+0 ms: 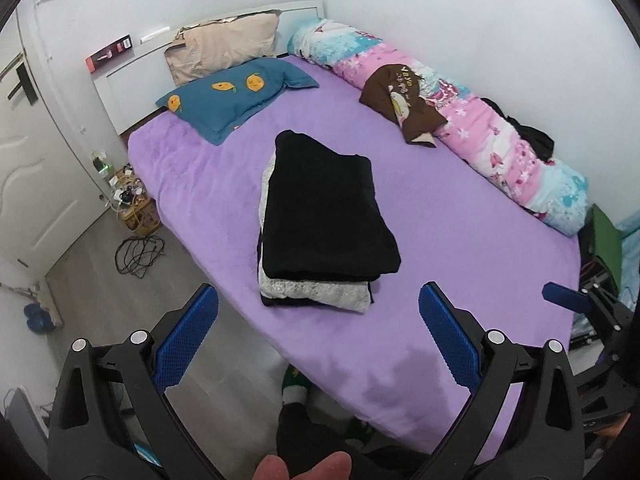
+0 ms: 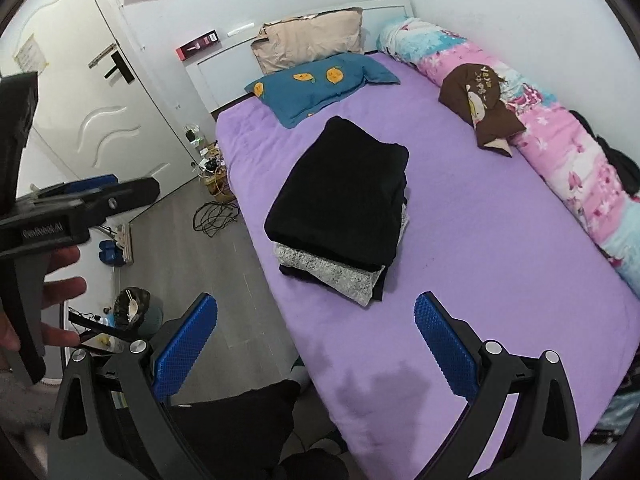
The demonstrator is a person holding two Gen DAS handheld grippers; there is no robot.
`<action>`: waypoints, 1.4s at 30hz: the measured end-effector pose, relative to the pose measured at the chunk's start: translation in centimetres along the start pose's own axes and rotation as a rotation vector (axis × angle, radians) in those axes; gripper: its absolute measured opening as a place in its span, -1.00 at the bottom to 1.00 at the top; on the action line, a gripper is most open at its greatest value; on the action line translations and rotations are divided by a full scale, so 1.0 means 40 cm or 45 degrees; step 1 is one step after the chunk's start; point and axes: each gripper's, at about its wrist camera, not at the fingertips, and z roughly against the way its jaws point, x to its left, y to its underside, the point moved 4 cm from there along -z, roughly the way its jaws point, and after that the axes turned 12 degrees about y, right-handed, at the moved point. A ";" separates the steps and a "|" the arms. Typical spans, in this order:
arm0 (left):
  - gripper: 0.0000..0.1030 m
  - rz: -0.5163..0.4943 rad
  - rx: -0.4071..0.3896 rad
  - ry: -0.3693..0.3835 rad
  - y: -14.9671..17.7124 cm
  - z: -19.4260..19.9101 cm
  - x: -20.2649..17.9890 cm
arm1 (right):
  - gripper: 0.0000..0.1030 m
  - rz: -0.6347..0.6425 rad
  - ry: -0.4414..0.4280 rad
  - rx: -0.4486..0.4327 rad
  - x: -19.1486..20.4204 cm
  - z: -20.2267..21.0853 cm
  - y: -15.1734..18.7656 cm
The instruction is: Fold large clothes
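Blue-padded, your left gripper (image 1: pixel 318 336) and right gripper (image 2: pixel 316 344) both gape wide and empty above the bed (image 1: pixel 460 240) edge. The folded stack (image 1: pixel 324 220) sits mid-bed, well apart; a careless grab could topple it.

— Where is the bed (image 1: pixel 460 216) open?
— Bare purple sheet lies all round the folded stack (image 1: pixel 324 216), widest along the foot edge.
— And what blocks it?
— The rolled quilt (image 1: pixel 516 152) lines the wall edge; the blue pillow (image 1: pixel 236 96) fills the head corner.
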 end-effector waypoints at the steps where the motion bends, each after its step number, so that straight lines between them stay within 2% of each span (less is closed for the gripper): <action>1: 0.88 -0.004 -0.003 -0.003 -0.001 0.000 -0.001 | 0.89 0.002 0.002 -0.003 0.002 0.001 0.001; 4: 0.88 -0.020 -0.022 -0.007 -0.006 0.005 -0.011 | 0.89 0.007 0.002 -0.009 0.005 -0.002 -0.008; 11: 0.88 0.009 0.019 -0.011 -0.011 -0.014 0.014 | 0.89 0.017 0.007 0.006 0.019 -0.015 -0.017; 28: 0.88 -0.029 0.075 -0.052 0.008 -0.045 0.039 | 0.89 -0.010 0.027 0.037 0.038 -0.031 -0.019; 42: 0.88 -0.038 0.056 -0.053 -0.001 -0.034 0.048 | 0.89 -0.002 0.034 0.019 0.038 -0.015 -0.028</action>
